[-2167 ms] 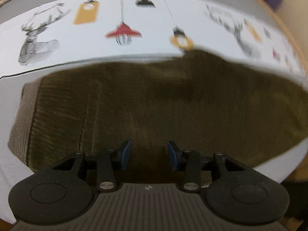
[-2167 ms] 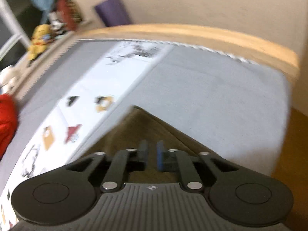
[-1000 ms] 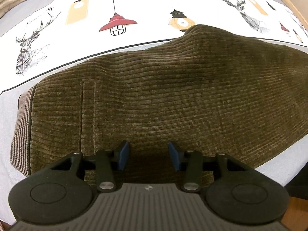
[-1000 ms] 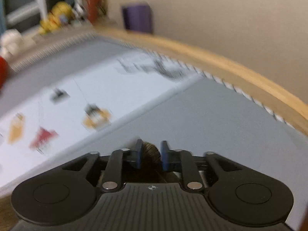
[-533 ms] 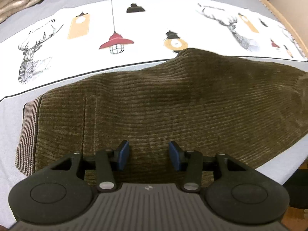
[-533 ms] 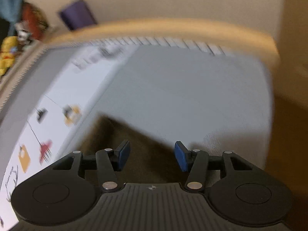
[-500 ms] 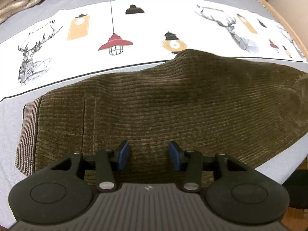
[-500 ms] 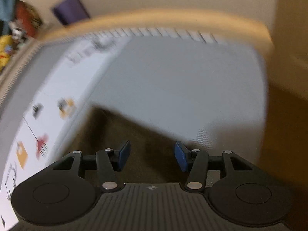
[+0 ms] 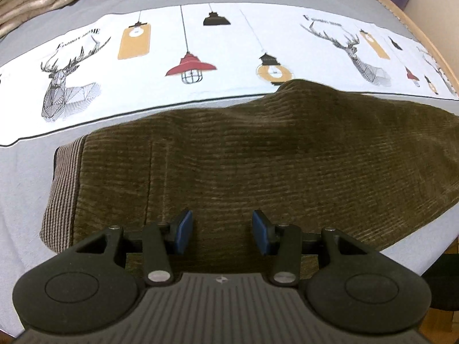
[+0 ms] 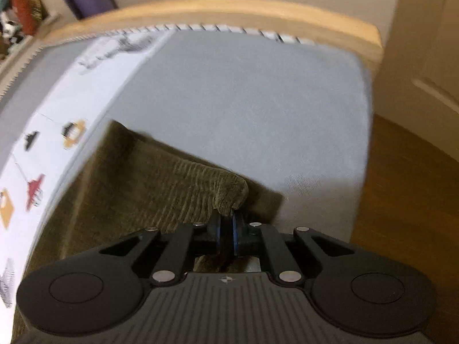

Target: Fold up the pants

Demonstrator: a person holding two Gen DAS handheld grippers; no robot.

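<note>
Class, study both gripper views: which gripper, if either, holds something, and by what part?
The right gripper is shut on the pants, pinching a raised corner of the leg end. The left gripper stands open above them, holding nothing.

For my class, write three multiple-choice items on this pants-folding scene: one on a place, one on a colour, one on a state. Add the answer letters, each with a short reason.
1. Where do the pants lie?
A. on the wooden floor
B. on the bedsheet
C. on the folded cream blanket

2. What colour are the pants?
A. olive brown
B. red
C. purple

3. How does the right gripper stand?
A. wide open over bare sheet
B. shut on nothing
C. shut on a bunched edge of the pants

Answers:
1 B, the corduroy is spread across the grey and printed sheet.
2 A, both views show olive-brown ribbed cloth.
3 C, its pads pinch a raised fold of fabric, while the left gripper is open above the pants.
</note>
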